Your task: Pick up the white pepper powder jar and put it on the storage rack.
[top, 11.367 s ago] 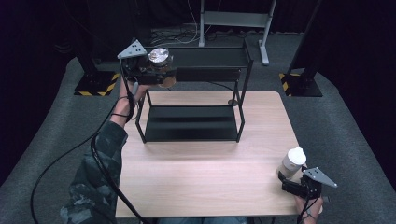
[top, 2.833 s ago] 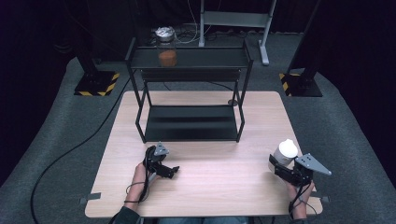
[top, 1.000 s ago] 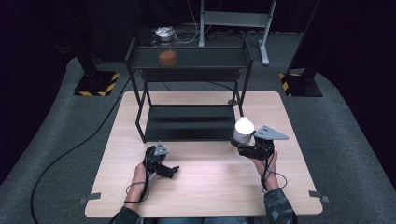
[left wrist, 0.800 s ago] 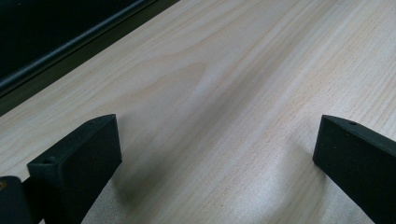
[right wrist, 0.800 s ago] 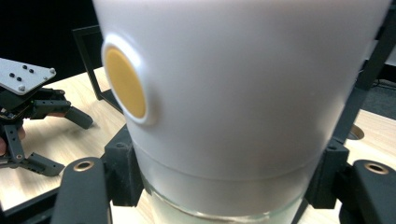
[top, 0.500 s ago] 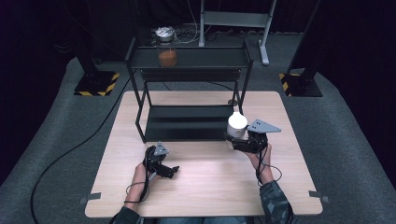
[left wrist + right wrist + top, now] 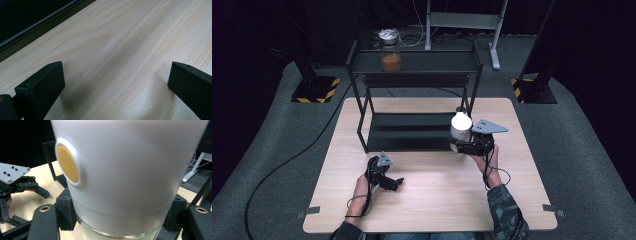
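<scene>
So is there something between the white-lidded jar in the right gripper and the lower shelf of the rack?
Nothing visible. The right gripper holds the jar at the front edge of the rack, and the lower shelf beside it looks bare. The other jar stands on the top shelf.

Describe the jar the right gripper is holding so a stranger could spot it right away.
Find the black two-tier rack on the wooden table. At its lower right front corner, the right gripper clamps a clear jar. Its white lid bears an orange dot, unlike the orange-filled, silver-lidded jar on the top shelf.
</scene>
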Tool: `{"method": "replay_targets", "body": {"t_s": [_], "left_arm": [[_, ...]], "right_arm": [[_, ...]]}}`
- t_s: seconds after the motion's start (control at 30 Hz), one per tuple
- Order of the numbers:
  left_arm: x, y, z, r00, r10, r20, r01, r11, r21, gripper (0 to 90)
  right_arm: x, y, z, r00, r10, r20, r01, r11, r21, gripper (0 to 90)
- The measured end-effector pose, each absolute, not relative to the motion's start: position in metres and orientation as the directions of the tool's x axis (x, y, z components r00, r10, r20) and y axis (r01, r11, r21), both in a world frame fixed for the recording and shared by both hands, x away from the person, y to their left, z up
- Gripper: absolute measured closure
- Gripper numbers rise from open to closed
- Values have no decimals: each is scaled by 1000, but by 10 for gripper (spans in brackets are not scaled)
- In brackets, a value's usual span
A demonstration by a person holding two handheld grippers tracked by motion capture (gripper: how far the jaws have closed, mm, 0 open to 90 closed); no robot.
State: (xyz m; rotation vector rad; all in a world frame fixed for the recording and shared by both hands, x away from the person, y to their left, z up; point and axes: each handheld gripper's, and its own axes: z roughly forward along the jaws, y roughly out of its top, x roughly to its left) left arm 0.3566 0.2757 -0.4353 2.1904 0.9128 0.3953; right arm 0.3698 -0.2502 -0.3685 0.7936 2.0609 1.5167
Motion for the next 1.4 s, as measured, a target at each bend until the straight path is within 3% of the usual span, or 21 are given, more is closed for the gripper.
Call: {"method": "replay_targets", "body": {"t_s": [1.4], "left_arm": [[357, 276, -435, 701, 713, 5, 492, -490, 720, 1]], "right_arm": [[413, -243, -289, -794, 604, -71, 87, 227, 970, 296]]}}
